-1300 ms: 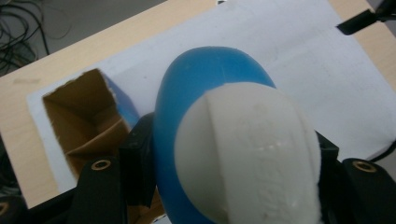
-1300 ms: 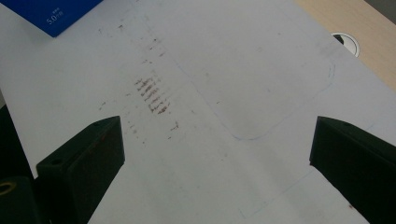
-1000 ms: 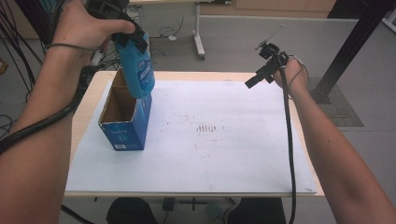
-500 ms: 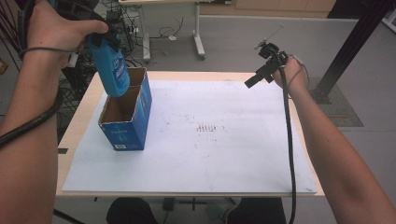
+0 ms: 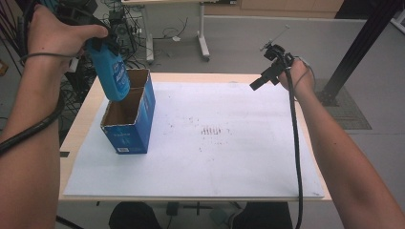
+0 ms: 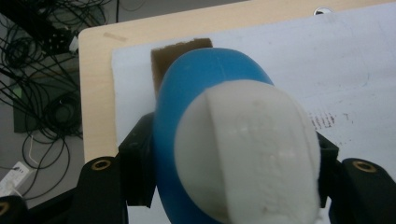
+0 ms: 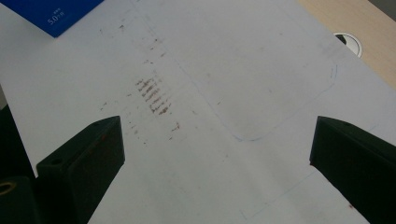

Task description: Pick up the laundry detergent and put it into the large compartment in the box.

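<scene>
At the far left, the left gripper point(image 5: 102, 45) clamps a blue bottle point(image 5: 112, 76) by its upper end, hanging it above the far end of the open blue cardboard box point(image 5: 129, 119), probably so it can clear the rim. The bottle's long axis runs near upright, tilted, base pointing down toward the box mouth, white cap point(image 6: 247, 154) up by the jaws. The box stands on the white sheet point(image 5: 215, 143). At right, the right gripper point(image 5: 260, 82) hovers with jaws spread, holding nothing, apparently kept clear.
</scene>
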### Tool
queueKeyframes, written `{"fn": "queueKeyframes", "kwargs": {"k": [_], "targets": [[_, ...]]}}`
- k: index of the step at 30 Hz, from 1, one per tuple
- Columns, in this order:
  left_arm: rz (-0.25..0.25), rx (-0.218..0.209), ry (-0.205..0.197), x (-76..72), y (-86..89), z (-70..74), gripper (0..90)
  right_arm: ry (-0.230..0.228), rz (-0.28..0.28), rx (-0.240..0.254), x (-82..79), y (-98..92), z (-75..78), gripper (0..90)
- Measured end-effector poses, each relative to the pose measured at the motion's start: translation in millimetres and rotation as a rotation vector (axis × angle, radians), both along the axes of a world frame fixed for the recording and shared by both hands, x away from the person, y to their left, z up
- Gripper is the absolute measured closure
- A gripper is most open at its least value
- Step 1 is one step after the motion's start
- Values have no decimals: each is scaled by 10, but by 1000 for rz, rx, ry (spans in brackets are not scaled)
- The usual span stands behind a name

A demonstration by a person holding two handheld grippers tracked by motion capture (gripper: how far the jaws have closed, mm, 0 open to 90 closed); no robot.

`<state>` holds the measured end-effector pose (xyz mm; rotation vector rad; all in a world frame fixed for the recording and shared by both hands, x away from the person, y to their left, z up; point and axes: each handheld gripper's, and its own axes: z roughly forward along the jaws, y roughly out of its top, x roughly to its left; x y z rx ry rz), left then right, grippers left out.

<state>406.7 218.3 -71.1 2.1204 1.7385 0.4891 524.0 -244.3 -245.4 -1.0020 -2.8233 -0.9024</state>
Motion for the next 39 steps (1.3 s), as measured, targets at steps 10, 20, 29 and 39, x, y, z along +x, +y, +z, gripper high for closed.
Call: {"fn": "queueKeyframes", "kwargs": {"k": [10,20,29,39], "targets": [[15,-4,20,36,56,-186,374,4,9,-5,6,25,-22,29],[31,-3,45,83,88,-408,374,12,8,-10,6,32,-43,29],[32,1,67,120,78,-561,374,13,2,-6,9,12,-53,29],[41,-4,86,132,89,-752,374,16,3,-6,5,16,-72,29]]}}
